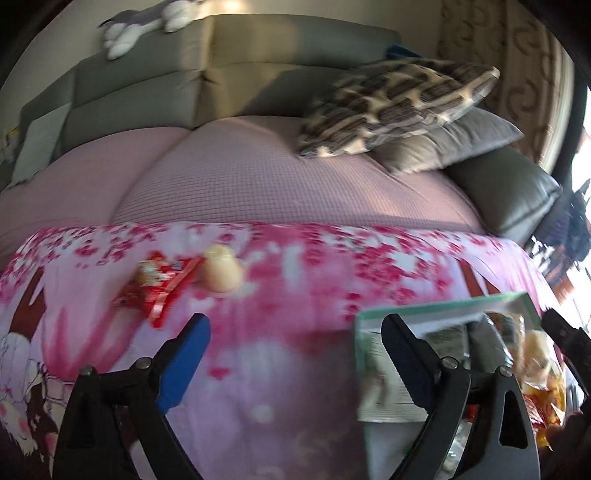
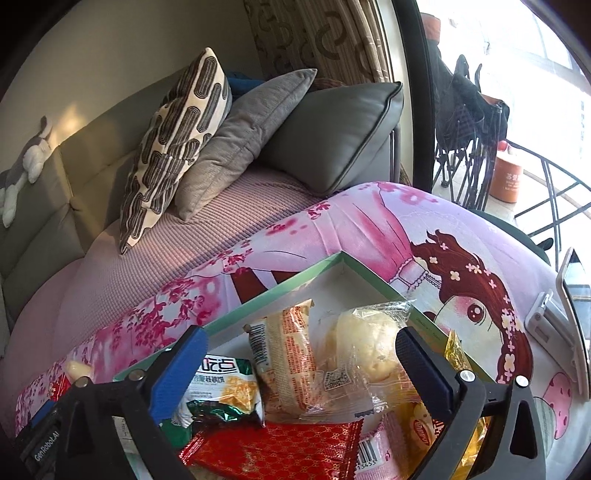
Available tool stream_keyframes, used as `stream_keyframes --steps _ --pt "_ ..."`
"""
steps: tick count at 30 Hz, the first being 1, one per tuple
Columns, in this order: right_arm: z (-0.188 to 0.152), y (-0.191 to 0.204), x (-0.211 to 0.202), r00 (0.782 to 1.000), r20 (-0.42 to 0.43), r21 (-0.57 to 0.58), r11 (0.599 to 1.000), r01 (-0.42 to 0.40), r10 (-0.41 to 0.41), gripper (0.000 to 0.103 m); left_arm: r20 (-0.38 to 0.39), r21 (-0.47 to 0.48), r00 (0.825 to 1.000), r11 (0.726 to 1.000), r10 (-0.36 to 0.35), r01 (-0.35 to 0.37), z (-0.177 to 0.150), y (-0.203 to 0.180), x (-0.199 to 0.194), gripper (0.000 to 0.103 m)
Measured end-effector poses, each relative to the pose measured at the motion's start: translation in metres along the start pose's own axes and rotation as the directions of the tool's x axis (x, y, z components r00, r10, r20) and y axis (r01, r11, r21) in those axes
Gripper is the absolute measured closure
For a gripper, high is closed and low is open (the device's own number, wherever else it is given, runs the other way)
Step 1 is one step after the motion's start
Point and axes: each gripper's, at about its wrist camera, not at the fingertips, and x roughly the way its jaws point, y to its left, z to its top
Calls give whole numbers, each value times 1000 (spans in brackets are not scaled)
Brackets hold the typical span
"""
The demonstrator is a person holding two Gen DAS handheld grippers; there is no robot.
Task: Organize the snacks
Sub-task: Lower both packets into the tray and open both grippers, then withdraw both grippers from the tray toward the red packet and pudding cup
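Observation:
A green-rimmed box (image 2: 314, 275) on the pink cartoon cloth holds several snack packs: a clear-wrapped bread roll (image 2: 365, 343), an orange-printed pack (image 2: 288, 354), a green-and-white pack (image 2: 221, 387) and a red pack (image 2: 273, 450). My right gripper (image 2: 299, 354) is open and empty just above them. In the left wrist view the box (image 1: 443, 299) is at the right. A red snack pack (image 1: 159, 288) and a pale yellow jelly cup (image 1: 219, 269) lie on the cloth to the left. My left gripper (image 1: 295, 336) is open and empty above the cloth.
A sofa with a pink cover (image 1: 258, 173) lies behind the table, with a patterned cushion (image 2: 173, 147), grey cushions (image 2: 243, 136) and a plush toy (image 1: 147, 26). A phone on a stand (image 2: 569, 325) stands at the right edge.

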Motion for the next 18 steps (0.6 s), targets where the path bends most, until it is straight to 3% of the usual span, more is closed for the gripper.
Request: stream_keyframes --steps 7,12,18 --pt "-2 29 -8 999 10 -79 996 -52 53 0 0 -44 994 993 109 -109 0 39 1 9" --pt "-7 50 -12 995 -3 -142 985 -100 100 0 2 -84 964 961 264 -263 -2 76 -3 9" --pt "-15 75 -16 987 -22 -206 966 -158 157 0 -9 -158 932 920 361 -358 -5 112 -11 8"
